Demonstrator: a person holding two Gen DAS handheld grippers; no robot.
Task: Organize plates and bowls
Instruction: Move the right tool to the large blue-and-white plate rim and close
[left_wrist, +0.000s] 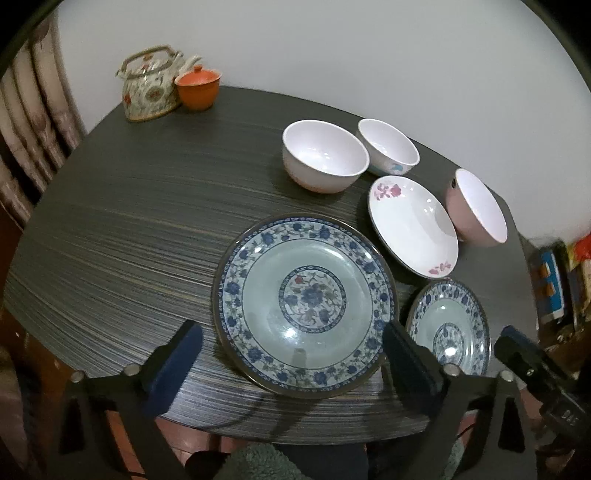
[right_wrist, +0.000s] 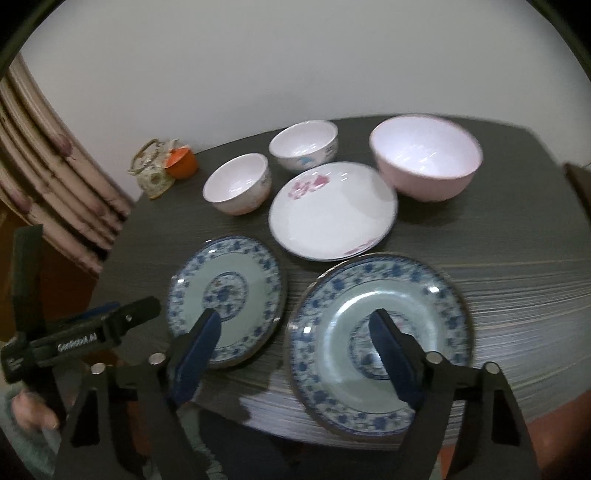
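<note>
Desk, dark, striped grain, set against a pale wall.

- Left blue-patterned plate: flat on the near part of the desk.
- Right blue-patterned plate: just beside it on the right, apart from it, close to the near edge.
- White plate with pink flowers: behind the two blue ones, toward the right.
- Pink bowl: upright, just right of the flowered plate.
- Two white bowls, plain one and one with a blue mark: upright, side by side, farther back.
- Patterned teapot and orange lidded cup: far left corner, touching or nearly so.
- Left claw: jaws wide, holding nothing, above the near rim of the left blue plate.
- Right claw: jaws apart (narrower than the left), holding nothing; it hangs over the gap between the two blue plates, with its right finger over the right plate.
</note>
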